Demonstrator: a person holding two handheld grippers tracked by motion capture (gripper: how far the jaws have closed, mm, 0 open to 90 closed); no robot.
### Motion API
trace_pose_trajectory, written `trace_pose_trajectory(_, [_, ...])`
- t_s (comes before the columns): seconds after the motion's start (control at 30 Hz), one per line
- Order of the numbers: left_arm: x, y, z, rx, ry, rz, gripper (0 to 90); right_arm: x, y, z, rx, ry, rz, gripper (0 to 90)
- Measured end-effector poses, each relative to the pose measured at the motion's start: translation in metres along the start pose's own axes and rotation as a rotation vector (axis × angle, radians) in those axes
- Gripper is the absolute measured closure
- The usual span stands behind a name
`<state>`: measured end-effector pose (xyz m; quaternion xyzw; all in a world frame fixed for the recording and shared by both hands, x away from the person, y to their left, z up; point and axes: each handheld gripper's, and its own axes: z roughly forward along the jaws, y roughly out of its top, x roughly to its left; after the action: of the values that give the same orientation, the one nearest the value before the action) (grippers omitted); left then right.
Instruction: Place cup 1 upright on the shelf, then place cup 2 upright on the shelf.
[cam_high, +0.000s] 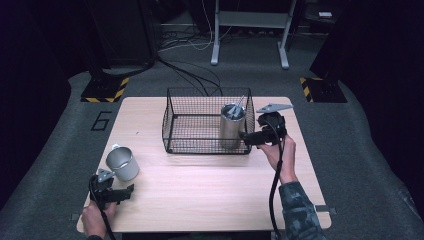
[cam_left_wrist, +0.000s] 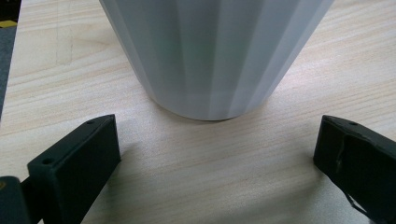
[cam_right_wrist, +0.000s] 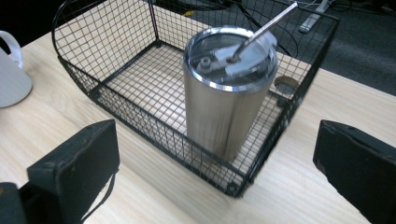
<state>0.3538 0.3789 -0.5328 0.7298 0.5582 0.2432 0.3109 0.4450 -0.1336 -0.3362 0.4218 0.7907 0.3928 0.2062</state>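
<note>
Nearest, the left gripper has its jaws wide apart with the upright white mug dead ahead, untouched, well left of the wire basket; beyond, the right gripper gapes empty beside that basket

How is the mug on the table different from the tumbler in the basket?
The white mug stands on the bare table; the steel tumbler stands inside the wire basket. The mug is short and open-topped with a handle; the tumbler is taller, lidded, with a straw. Both stand upright, ungripped.
</note>
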Motion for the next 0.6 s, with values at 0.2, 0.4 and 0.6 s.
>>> trace_pose_trajectory(0.2, [0.0,0.0,-0.001,0.008,-0.005,-0.001,0.3,-0.007,-0.027,-0.014,-0.007,0.011,0.026,0.0])
trace_pose_trajectory(0.4, [0.0,0.0,-0.001,0.008,-0.005,-0.003,0.2,-0.02,-0.061,-0.015,0.017,-0.011,0.074,0.0])
trace_pose_trajectory(0.6, [0.0,0.0,0.0,-0.002,0.003,-0.005,0.2,-0.029,-0.103,-0.001,0.069,-0.014,0.114,0.0])
